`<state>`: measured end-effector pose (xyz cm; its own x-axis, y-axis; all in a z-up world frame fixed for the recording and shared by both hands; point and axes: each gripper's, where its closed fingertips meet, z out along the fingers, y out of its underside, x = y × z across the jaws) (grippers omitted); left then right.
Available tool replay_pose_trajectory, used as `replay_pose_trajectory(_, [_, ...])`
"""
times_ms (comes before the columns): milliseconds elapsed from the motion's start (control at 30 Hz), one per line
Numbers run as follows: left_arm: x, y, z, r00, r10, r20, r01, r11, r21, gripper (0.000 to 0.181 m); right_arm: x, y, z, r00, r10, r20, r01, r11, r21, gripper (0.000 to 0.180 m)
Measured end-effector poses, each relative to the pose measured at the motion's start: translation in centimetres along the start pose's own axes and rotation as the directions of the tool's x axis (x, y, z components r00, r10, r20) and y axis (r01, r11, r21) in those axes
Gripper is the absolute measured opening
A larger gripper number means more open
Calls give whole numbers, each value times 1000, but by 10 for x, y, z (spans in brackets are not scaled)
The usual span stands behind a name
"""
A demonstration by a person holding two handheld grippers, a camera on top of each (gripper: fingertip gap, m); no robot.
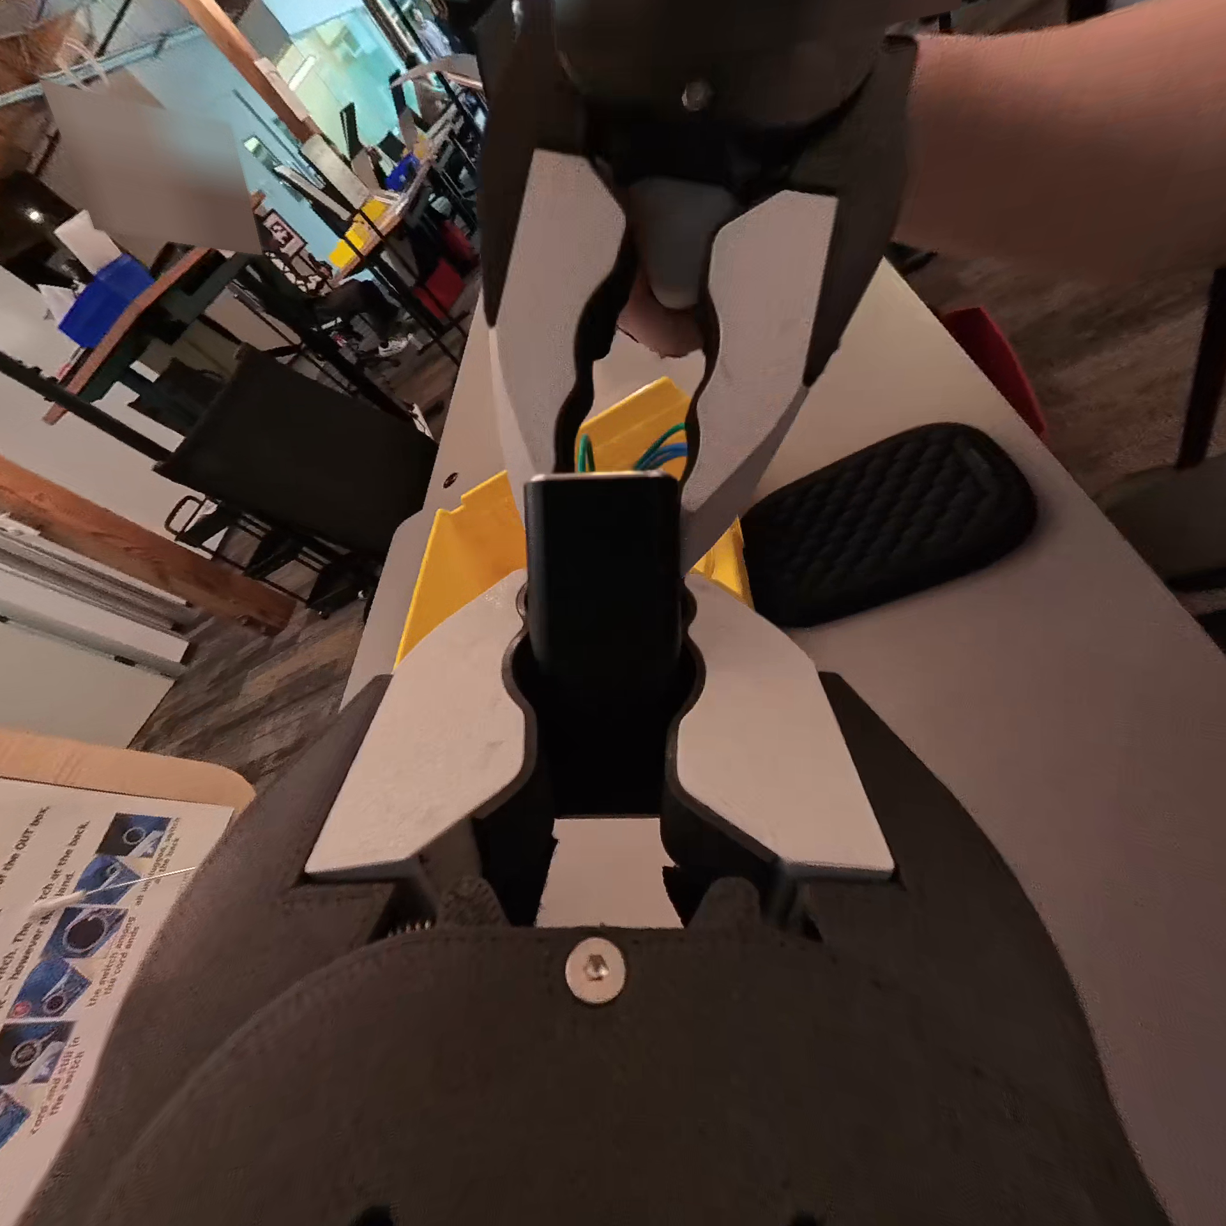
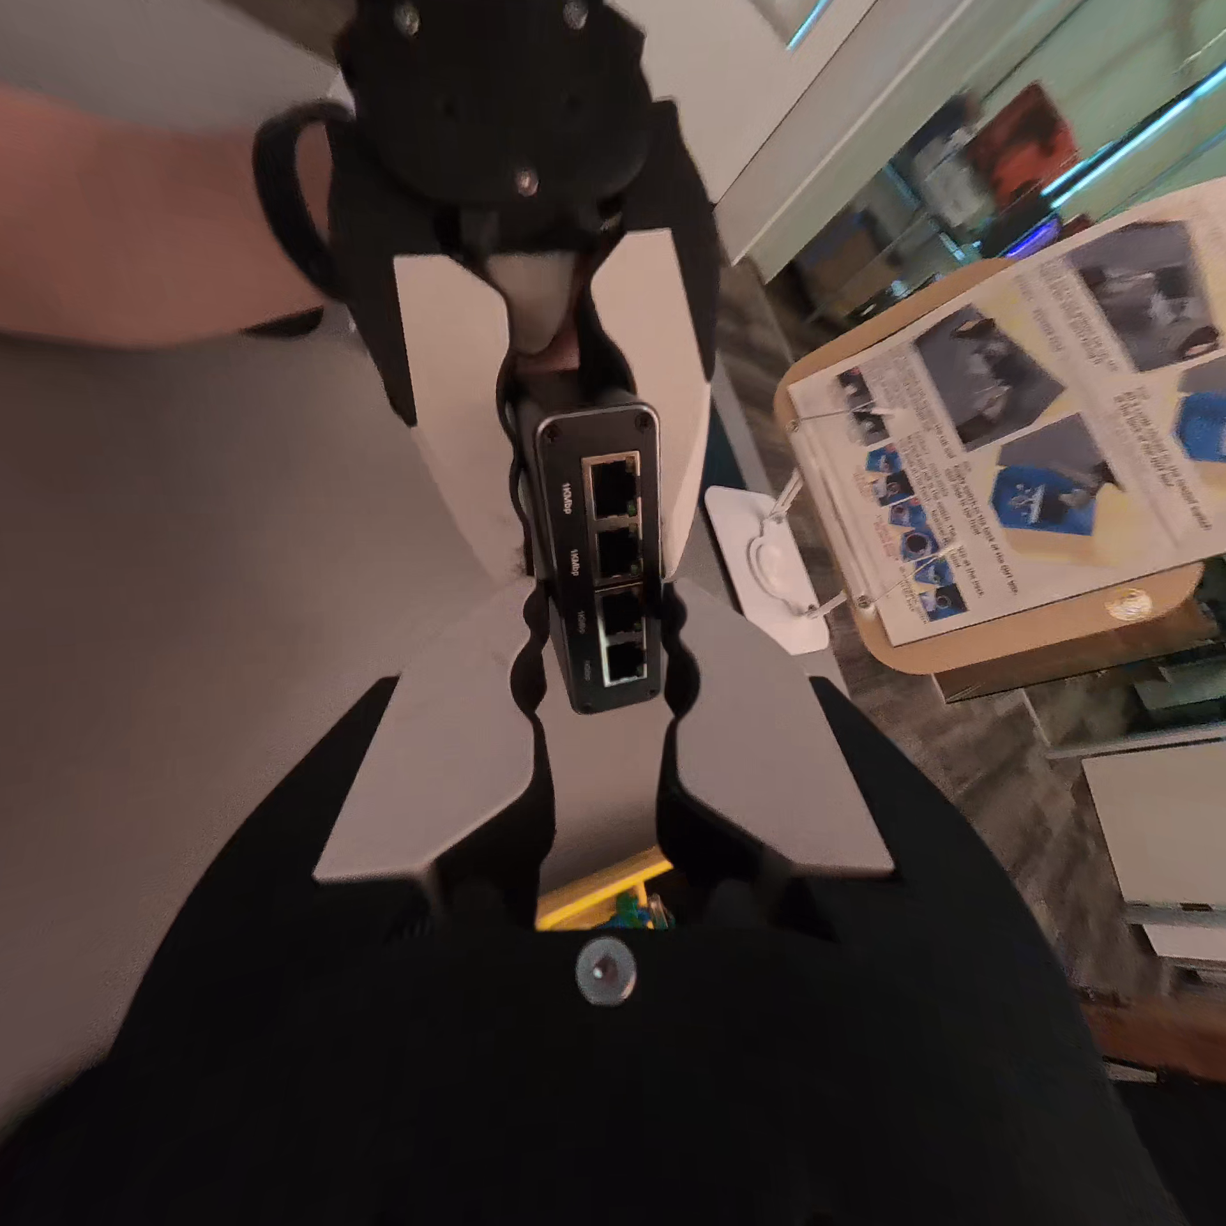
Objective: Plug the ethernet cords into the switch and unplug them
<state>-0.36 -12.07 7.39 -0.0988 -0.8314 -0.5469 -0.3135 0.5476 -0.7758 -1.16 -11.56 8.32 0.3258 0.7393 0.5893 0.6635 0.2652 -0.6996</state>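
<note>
In the left wrist view, the left tool [image 1: 604, 600] grips the black switch [image 1: 602, 564] by its sides, above the white worktop [image 1: 995, 730]. The right tool [image 1: 630, 458] faces it, its fingers spread around the switch's far end. Behind sit a yellow bin [image 1: 464, 564] with cords [image 1: 653, 448] and a black pad [image 1: 889, 524].

In the right wrist view, the switch [image 2: 600, 564] shows four empty ports. The right tool [image 2: 600, 653] flanks it; whether it touches, I cannot tell. The left tool [image 2: 600, 577] clamps the switch from beyond. An instruction sheet [image 2: 1008, 438] stands to the right.
</note>
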Motion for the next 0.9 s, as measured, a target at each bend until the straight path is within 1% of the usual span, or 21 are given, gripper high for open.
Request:
replay_pose_trajectory(100, [7, 6, 2, 999, -9, -49, 8, 1000, -22, 37, -7, 6, 2, 998, 13, 60, -11, 1000, -27, 31])
replay_pose_trajectory(233, [5, 19, 2, 999, -14, -45, 10, 996, -86, 37, -6, 9, -3, 1000, -25, 11, 25, 998, -56, 31])
replay_pose_trajectory(300, [6, 15, 4, 999, -9, -46, 6, 997, -73, 37, -7, 9, -7, 1000, -12, 9, 12, 998, -63, 30])
replay_pose_trajectory(400, [8, 3, 7, 998, 54, -15, -54, 998, -37, 36, -10, 13, -6, 999, 15, 33, -12, 996, -93, 33])
replay_pose_trajectory(433, [11, 3, 8, 997, 78, -14, -78, 996, -49, 36, -14, 12, -4, 999, 14, 50, -9, 996, -91, 34])
replay_pose_trajectory(467, [13, 4, 9, 996, 93, -19, -94, 994, -63, 36, -15, 15, -3, 998, -3, 57, 9, 994, -108, 30])
replay_pose_trajectory(533, [16, 7, 12, 996, 77, -35, -79, 994, -70, 36, -18, 21, -2, 996, -28, 81, 39, 990, -138, 30])
replay_pose_trajectory(600, [11, 8, 14, 999, 55, 0, -55, 996, -65, 37, -15, 21, -4, 997, -36, 74, 46, 989, -141, 30])
replay_pose_trajectory(633, [4, 6, 13, 998, 46, 52, -43, 997, -57, 40, -10, 21, -6, 997, -61, 45, 67, 987, -149, 30])
replay_pose_trajectory(700, [-14, 5, 7, 988, 23, 155, -15, 998, -53, 54, 8, 25, -14, 990, -136, -32, 127, 971, -203, 30])
replay_pose_trajectory(733, [-24, 7, 3, 980, -2, 200, 13, 998, -55, 59, 21, 28, -19, 981, -176, -80, 151, 956, -250, 30])
replay_pose_trajectory(767, [-35, 8, -2, 967, -39, 251, 53, 997, -48, 59, 37, 35, -26, 966, -226, -125, 177, 932, -317, 31])
replay_pose_trajectory(833, [-50, 5, -10, 945, -134, 297, 134, 991, 22, 57, 76, 51, -43, 924, -331, -193, 206, 854, -477, 30])
replay_pose_trajectory(900, [-60, 0, -17, 923, -251, 292, 224, 967, 124, 56, 122, 66, -64, 861, -451, -235, 216, 743, -633, 30])
